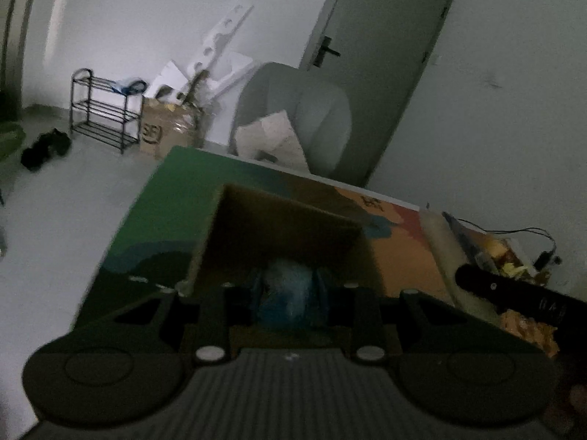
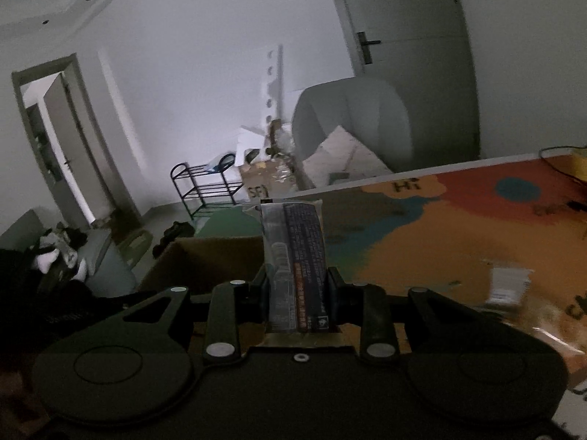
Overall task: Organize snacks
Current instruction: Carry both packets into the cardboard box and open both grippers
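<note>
Clamped in my right gripper (image 2: 298, 286), a snack pack (image 2: 295, 256) stands upright, the box (image 2: 205, 260) just left; my left gripper (image 1: 290, 295) pinches a blue packet (image 1: 288, 293) inside the box (image 1: 282, 227).

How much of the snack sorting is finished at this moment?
Unclear what is already done. In hand: the left gripper holds a blue packet at the cardboard box; the right gripper holds a dark packet. Left: snacks on the table.
</note>
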The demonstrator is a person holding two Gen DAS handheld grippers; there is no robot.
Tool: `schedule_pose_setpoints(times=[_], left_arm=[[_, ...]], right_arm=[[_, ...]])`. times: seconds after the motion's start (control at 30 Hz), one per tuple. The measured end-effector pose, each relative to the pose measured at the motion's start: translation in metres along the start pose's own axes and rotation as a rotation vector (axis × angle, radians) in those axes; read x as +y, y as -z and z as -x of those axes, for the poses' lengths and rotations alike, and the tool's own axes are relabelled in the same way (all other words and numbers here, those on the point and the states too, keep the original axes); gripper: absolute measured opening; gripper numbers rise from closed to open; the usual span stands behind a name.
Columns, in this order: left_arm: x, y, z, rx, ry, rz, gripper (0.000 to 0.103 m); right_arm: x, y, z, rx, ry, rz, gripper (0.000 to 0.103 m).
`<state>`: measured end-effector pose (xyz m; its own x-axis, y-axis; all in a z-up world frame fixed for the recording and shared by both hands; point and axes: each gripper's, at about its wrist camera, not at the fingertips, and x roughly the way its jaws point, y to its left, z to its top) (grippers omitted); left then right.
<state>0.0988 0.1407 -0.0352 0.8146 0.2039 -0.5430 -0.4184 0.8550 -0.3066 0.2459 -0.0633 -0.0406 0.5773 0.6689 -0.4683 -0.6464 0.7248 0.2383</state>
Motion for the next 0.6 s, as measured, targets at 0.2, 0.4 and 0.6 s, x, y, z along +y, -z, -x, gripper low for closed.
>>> schedule_pose_setpoints(times=[0.2,0.4,0.6], left_arm=[[0.021,-0.004,0.006,0.006,0.010,0.019,0.035],[0.037,-0.005,0.019,-0.008,0.010,0.041,0.042],[0.042,-0.003,0.023,-0.007,0.006,0.064,0.063]], right_arm=[[0.037,0.001,-0.013,0.023,-0.048,0.032,0.028],[0.059,-0.003,-0.024,0.039,-0.107,0.034,0.032],[0.057,-0.007,-0.016,0.023,-0.114,0.028,0.050]])
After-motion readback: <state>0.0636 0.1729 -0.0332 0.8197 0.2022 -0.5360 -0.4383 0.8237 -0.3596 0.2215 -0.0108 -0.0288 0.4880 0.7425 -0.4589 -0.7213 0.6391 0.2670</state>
